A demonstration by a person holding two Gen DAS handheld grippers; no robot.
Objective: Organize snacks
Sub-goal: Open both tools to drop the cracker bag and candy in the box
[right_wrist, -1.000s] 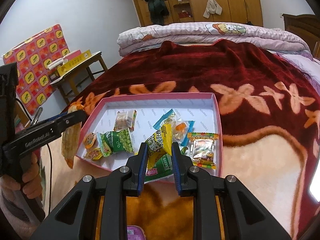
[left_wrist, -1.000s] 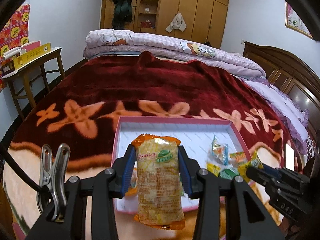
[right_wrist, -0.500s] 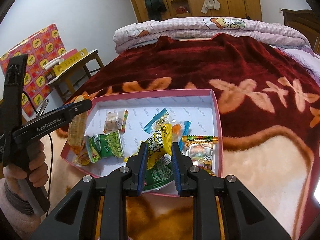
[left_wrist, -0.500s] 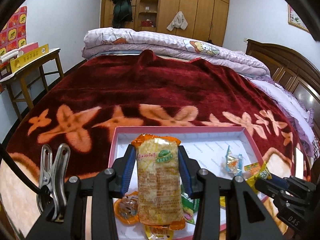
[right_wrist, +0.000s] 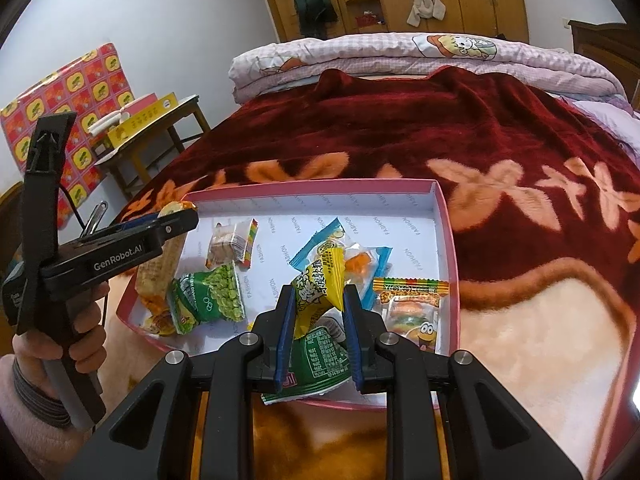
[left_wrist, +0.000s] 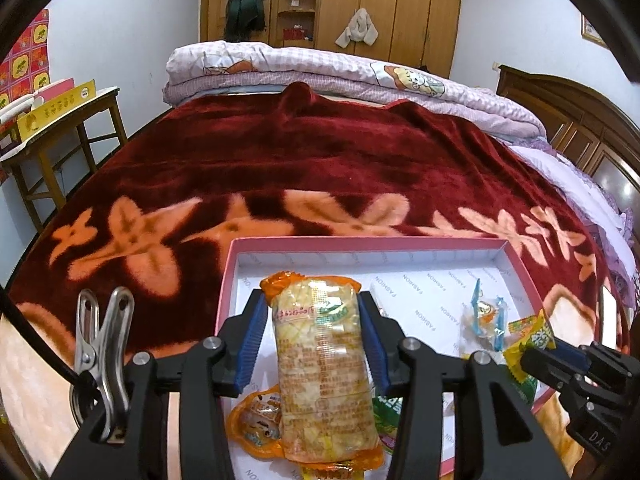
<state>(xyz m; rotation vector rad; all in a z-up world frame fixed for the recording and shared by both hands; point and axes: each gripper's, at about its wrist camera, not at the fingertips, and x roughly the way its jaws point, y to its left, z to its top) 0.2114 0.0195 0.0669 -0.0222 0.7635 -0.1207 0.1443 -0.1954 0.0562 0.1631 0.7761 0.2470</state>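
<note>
A pink box (left_wrist: 400, 243) with a white floor lies on the red flowered blanket; it also shows in the right wrist view (right_wrist: 446, 232). My left gripper (left_wrist: 313, 308) is shut on a long yellow-orange cracker packet (left_wrist: 324, 372) and holds it over the box's near left part. From the right wrist view the left gripper (right_wrist: 176, 220) hangs over the box's left edge. My right gripper (right_wrist: 318, 304) is shut on a yellow-green snack packet (right_wrist: 320, 280) above the box's near edge. Several small snacks lie in the box, among them a green pea bag (right_wrist: 212, 300).
The box sits on a bed with a folded quilt (left_wrist: 320, 76) at the far end. A wooden table (left_wrist: 60, 120) with a yellow carton stands to the left. A wooden headboard (left_wrist: 580, 120) runs along the right. A wardrobe stands at the back.
Both grippers have moved forward over the box with their packets still held. The left gripper's packet now hangs over the box floor instead of its near edge.
</note>
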